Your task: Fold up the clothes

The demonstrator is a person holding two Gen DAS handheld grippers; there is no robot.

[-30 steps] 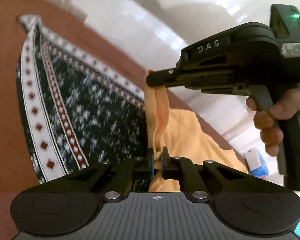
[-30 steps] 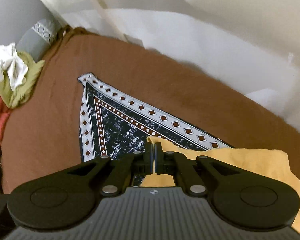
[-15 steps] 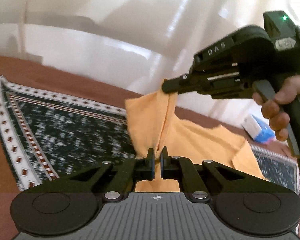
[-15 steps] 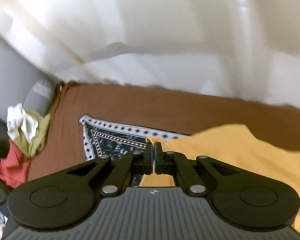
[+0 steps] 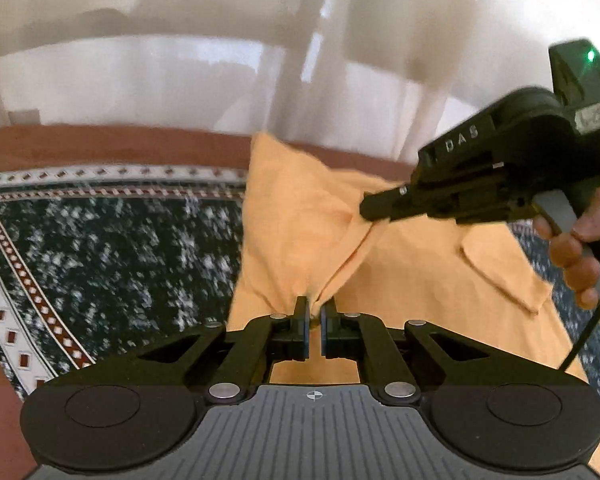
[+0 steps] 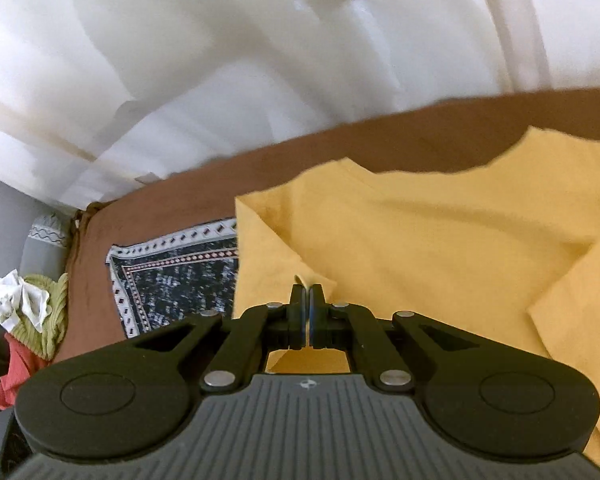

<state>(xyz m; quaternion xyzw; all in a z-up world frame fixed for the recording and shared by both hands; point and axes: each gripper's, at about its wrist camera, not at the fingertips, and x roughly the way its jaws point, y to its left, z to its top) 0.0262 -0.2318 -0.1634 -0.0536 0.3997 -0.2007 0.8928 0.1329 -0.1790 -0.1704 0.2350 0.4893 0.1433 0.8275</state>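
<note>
One patterned cloth (image 5: 112, 248) covers brown bedding (image 6: 220, 176) below white curtains (image 5: 180, 60).

yellow garment (image 6: 440, 240): soft matt woven cloth, creased.
patterned cloth (image 5: 112, 248): matt printed fabric, dark speckled field, white and red diamond border.
brown cover (image 6: 188, 196): matt cloth, smooth.
left gripper (image 5: 315, 312) and right gripper (image 6: 307, 300): matt black plastic linkages, bright metal rivets, grey ribbed plastic base.
curtain (image 6: 220, 60): white, thin cloth, faint sheen.
clothes pile (image 6: 28, 312): rumpled cloth; green piece ribbed.
</note>
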